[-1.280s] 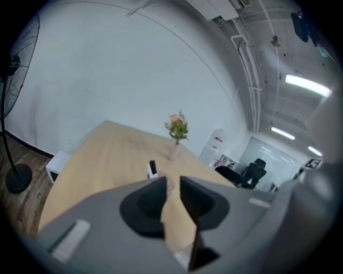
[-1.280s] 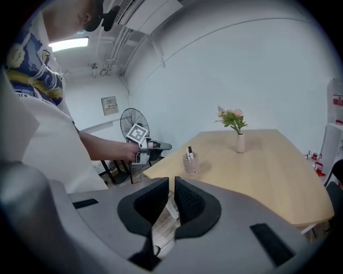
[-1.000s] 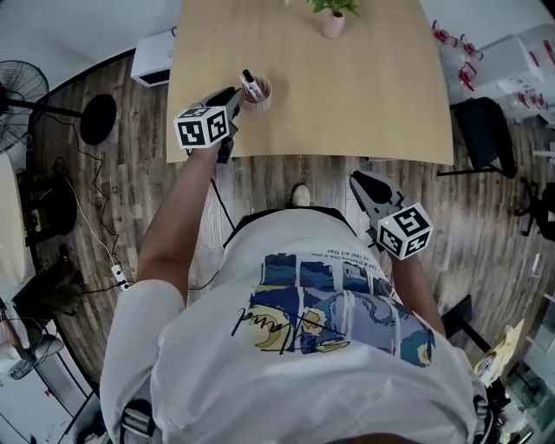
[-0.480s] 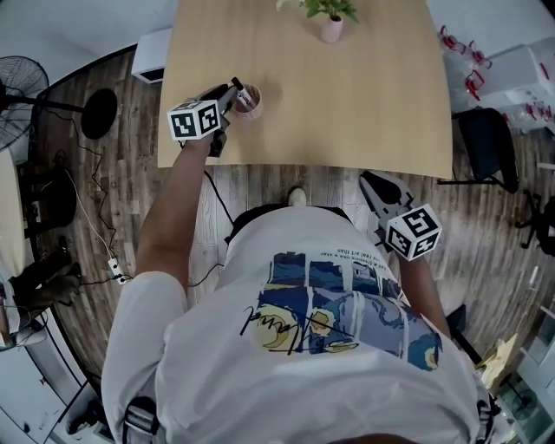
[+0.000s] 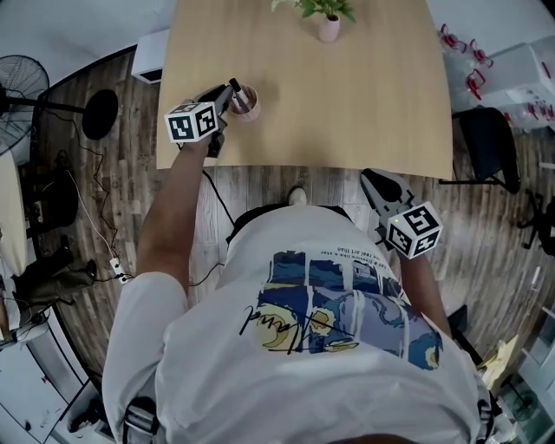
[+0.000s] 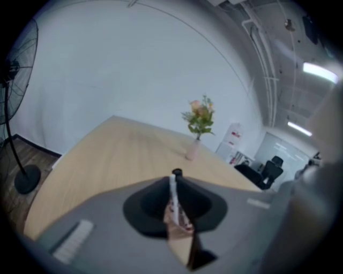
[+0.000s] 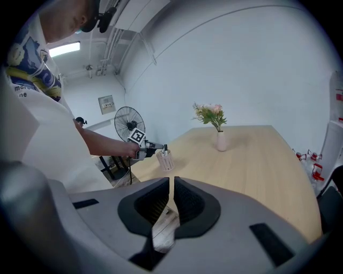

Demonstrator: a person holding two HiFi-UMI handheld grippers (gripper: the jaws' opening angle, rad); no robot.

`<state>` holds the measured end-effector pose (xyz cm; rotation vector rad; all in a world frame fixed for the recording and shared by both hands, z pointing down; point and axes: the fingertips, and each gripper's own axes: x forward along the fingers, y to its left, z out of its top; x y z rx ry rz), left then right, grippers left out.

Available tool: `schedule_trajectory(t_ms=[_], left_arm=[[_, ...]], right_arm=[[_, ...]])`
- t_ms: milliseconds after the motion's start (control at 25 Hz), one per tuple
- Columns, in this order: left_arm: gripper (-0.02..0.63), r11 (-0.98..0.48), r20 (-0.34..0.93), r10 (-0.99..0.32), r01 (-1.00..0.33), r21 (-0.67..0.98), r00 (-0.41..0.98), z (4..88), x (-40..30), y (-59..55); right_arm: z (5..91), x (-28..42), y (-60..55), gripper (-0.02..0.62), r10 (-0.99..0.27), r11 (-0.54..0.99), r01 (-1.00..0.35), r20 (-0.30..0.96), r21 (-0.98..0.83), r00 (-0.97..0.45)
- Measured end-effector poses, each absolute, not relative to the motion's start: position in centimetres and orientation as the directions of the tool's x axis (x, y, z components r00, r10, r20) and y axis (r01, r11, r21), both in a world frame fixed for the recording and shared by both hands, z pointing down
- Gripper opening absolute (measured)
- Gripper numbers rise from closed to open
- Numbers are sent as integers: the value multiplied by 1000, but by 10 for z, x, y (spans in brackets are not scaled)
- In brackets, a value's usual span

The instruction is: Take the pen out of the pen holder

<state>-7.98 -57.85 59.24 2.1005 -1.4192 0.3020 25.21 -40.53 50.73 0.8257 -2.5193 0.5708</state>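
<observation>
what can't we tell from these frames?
Pen holder: in the left gripper view mostly hidden behind the left tongs, which are closing with the pen between them.
Pen's lower end: inside the holder, every view.
Any print on the pen: too small in head view, blurred in left gripper view.
Plant: cut by head view's top edge.

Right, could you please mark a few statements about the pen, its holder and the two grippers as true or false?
1. The pen stands in the pen holder. True.
2. The left gripper is well clear of the pen. False: the pen is between its jaws, which are closing.
3. The right gripper holds the vase. False: nothing is between its jaws; the vase stands at the table's far end.
4. The pen holder stands near the table's near edge. True.
5. A fan stands on the table. False: it stands on the floor.
</observation>
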Motion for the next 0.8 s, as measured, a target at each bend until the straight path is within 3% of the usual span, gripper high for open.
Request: schedule_trajectory(t_ms=[440, 800], left_arm=[[46, -264, 412, -825, -908, 325, 387, 552, -86, -570], [46, -285, 262, -890, -904, 320, 373, 483, -93, -550]], right_arm=[[506, 233, -397, 24, -438, 753, -605, 488, -259, -755], [507, 207, -385, 21, -427, 770, -585, 474, -256, -770]])
